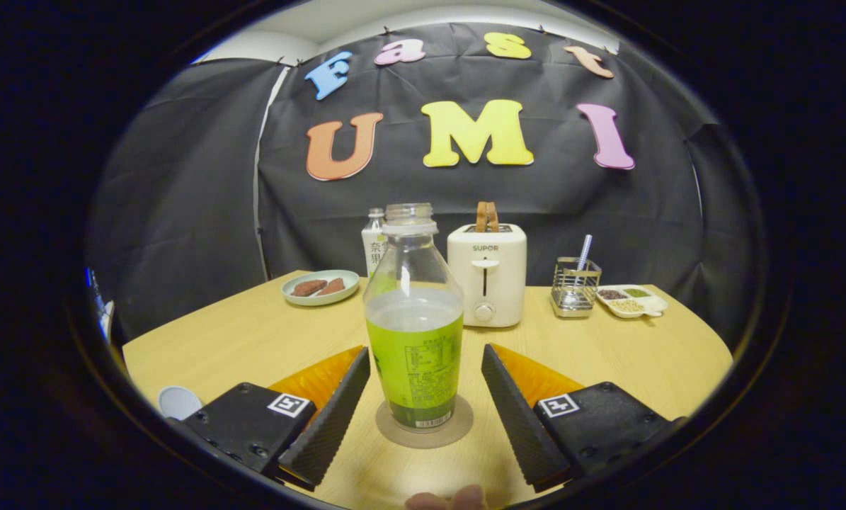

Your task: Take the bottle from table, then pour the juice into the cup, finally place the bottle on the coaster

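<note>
The bottle (413, 319) stood upright on the coaster (425, 423), between the gripper's (423, 407) spread, apparently untouching fingers. The placing step looked done; next called for backing straight away.

Walls: black cloth (182, 177) hung around the booth, creased, with a pale seam at the left corner.
Ceiling: a white strip (366, 21) above the cloth.
Bench: light wood (253, 340), evenly lit.
</note>
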### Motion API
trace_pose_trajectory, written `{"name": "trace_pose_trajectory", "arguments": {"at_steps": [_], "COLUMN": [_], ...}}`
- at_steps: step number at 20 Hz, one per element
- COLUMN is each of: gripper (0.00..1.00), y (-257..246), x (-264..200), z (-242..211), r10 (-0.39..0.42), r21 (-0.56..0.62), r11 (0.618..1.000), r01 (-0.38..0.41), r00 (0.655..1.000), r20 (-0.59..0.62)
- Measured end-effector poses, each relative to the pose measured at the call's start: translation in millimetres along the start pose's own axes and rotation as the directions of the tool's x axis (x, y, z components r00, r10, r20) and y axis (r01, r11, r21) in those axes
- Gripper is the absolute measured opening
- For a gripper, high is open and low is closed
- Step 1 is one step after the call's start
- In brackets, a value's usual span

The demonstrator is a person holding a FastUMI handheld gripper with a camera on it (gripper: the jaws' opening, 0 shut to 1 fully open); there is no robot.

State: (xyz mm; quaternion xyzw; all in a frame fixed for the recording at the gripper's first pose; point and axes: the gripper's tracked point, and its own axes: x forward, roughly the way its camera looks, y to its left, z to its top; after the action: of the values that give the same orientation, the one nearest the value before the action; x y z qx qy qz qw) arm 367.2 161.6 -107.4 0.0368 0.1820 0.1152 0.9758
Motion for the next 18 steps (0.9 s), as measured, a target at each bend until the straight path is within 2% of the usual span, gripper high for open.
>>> {"name": "trace_pose_trajectory", "arguments": {"at_steps": [6, 13, 18], "gripper": [1.00, 1.00, 1.00], "y": [13, -11, -15], "x": [-73, -208, -295], "z": [0, 8, -5], "r10": [-0.003, -0.139, -0.163], "r21": [0.007, 0.021, 0.000], "r11": [1.000, 0.990, 0.986], "r01": [0.003, 0.137, 0.166], "r00": [0.998, 0.979, 0.969], "r20": [0.060, 0.148, 0.185]}}
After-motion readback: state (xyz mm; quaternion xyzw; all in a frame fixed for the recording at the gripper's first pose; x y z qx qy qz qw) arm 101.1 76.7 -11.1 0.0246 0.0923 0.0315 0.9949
